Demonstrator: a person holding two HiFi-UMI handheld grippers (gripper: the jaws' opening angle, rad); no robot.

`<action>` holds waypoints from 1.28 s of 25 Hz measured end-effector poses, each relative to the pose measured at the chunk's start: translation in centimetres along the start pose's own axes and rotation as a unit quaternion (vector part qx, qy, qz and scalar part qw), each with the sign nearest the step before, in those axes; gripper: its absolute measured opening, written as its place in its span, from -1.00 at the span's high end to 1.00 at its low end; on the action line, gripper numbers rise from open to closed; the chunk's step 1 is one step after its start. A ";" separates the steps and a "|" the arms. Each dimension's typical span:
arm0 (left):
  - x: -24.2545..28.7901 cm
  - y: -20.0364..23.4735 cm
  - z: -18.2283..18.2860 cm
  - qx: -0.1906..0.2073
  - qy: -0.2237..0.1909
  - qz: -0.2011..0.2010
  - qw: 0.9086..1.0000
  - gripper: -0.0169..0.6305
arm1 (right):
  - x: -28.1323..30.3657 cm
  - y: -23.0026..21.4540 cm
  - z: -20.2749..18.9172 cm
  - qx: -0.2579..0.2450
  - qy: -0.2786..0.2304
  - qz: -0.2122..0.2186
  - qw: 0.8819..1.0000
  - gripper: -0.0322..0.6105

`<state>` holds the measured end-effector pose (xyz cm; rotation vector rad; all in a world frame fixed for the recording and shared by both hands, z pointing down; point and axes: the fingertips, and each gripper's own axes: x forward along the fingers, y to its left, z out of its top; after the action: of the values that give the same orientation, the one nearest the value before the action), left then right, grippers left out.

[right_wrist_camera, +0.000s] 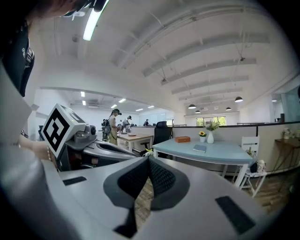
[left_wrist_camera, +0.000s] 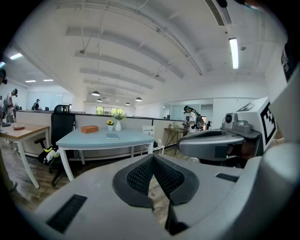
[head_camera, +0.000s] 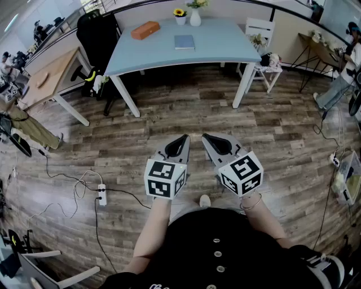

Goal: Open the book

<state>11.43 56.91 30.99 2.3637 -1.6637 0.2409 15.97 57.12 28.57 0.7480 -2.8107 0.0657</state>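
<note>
A closed blue-grey book [head_camera: 184,42] lies flat on the light blue table [head_camera: 225,45] across the room; it also shows small as the book [left_wrist_camera: 112,136] in the left gripper view and the book [right_wrist_camera: 199,148] in the right gripper view. Both grippers are held side by side over the wooden floor, far short of the table. My left gripper [head_camera: 185,138] is shut with nothing in it, its tips meeting [left_wrist_camera: 153,157]. My right gripper [head_camera: 205,137] is shut and empty too, its tips together [right_wrist_camera: 148,159].
On the table stand an orange box [head_camera: 145,29], a white vase [head_camera: 195,17] and a small sunflower pot [head_camera: 180,16]. A black office chair [head_camera: 97,39] is left of the table, a white chair [head_camera: 260,39] right. A wooden desk [head_camera: 48,76], a power strip with cables [head_camera: 102,195] and a person [head_camera: 344,70] are around.
</note>
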 end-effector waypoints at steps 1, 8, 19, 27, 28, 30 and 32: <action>0.1 -0.2 -0.2 -0.005 0.002 -0.003 1.000 0.91 | -0.2 -0.2 -0.1 0.001 0.001 -0.002 1.000 0.90; -0.1 0.0 -0.9 -0.027 0.012 0.002 1.000 0.91 | -0.4 -0.2 -0.3 0.007 0.010 0.006 1.000 0.90; 0.7 -0.5 -1.6 -0.003 0.025 0.002 1.000 0.91 | 0.2 0.0 -0.5 0.044 -0.014 0.042 0.998 0.90; 1.8 -0.9 -1.7 -0.005 0.021 -0.005 1.000 0.91 | 0.5 -2.9 -1.1 0.039 -0.013 0.022 0.999 0.58; 1.9 -1.0 -1.7 -0.009 0.019 -0.007 1.000 0.91 | 0.6 -3.1 -1.2 0.039 -0.012 0.020 0.999 0.54; 2.3 -1.2 -1.6 -0.019 0.013 -0.010 1.000 0.91 | 0.6 -3.4 -1.4 0.040 -0.010 0.018 0.999 0.33; 2.7 -1.5 -1.6 -0.024 0.012 -0.011 1.000 0.91 | 0.4 -3.8 -1.7 0.043 -0.007 0.018 0.999 0.27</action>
<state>13.77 55.42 33.14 2.3334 -1.6143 0.2207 17.81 53.81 30.22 0.7202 -2.8504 0.1893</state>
